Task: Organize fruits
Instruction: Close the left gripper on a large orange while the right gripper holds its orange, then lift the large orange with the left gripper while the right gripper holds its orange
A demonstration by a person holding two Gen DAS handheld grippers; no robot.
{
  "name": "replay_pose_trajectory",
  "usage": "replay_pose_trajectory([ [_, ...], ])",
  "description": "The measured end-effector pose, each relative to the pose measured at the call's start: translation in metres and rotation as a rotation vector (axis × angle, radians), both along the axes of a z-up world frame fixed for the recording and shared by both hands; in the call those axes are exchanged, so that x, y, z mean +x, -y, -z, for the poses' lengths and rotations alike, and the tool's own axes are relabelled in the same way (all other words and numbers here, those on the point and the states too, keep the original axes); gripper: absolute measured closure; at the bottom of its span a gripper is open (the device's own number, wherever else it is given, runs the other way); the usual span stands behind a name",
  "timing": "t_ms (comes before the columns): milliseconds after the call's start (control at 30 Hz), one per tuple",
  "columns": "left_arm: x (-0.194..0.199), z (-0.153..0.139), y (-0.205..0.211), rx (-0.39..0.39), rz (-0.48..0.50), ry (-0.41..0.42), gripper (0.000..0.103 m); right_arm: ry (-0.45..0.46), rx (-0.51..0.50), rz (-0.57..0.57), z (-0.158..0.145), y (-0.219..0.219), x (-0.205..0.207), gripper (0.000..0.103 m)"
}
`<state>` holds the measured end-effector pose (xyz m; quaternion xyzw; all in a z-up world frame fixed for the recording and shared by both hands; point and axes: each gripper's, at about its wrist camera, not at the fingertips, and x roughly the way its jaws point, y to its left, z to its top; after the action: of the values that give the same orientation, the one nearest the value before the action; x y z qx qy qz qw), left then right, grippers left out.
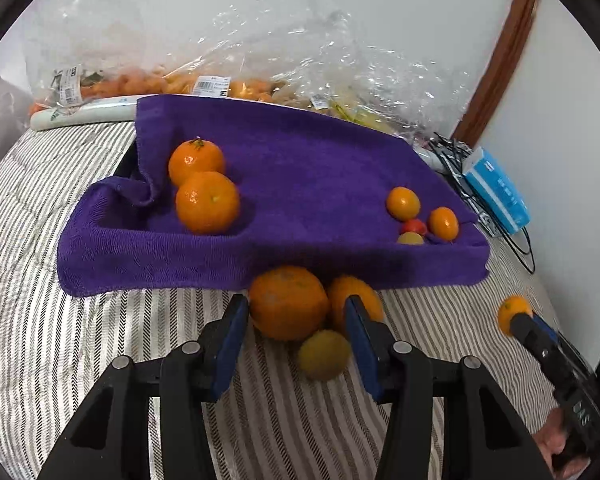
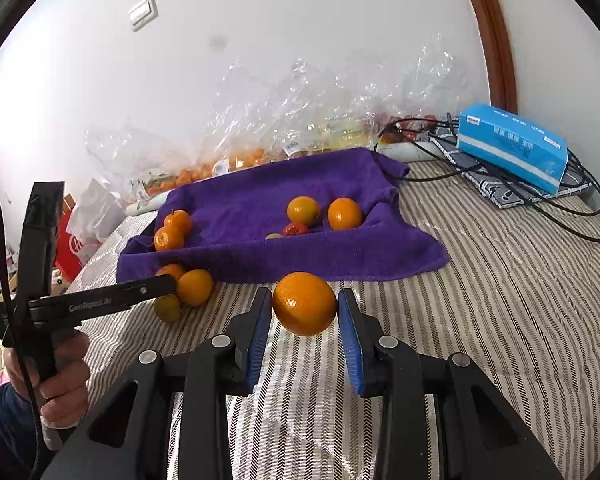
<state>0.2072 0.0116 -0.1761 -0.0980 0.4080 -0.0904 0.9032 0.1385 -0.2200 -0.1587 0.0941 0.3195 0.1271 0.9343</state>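
A purple towel (image 1: 300,168) lines a tray on the striped bed. On it lie two large oranges (image 1: 207,202) at the left and two small oranges (image 1: 403,202), a red fruit (image 1: 415,225) and a greenish fruit (image 1: 410,239) at the right. My left gripper (image 1: 296,320) is open around a large orange (image 1: 287,302) in front of the towel, with a second orange (image 1: 354,292) and a green fruit (image 1: 325,354) beside it. My right gripper (image 2: 304,312) is shut on an orange (image 2: 305,303) and holds it above the bed; it shows at the right of the left wrist view (image 1: 514,314).
Clear plastic bags of fruit (image 1: 228,88) lie behind the towel by the wall. A blue tissue box (image 2: 514,146) and black cables (image 2: 572,208) lie at the right. The striped bedspread (image 2: 500,288) is open to the right of the towel.
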Motion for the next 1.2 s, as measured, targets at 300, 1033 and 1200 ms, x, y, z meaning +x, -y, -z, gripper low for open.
replay_pose_trajectory([
  [300,-0.013,0.000,-0.013,0.038,-0.016,0.010,0.063,-0.014,0.006,-0.006,0.002,0.000,0.002,0.069],
  [1033,-0.024,0.000,-0.039,-0.030,-0.033,0.122,0.062,-0.058,0.015,-0.017,0.008,0.001,0.011,0.069],
  [1200,-0.031,-0.006,-0.033,-0.029,-0.012,0.164,0.062,-0.046,0.001,-0.015,0.007,-0.001,0.010,0.069],
])
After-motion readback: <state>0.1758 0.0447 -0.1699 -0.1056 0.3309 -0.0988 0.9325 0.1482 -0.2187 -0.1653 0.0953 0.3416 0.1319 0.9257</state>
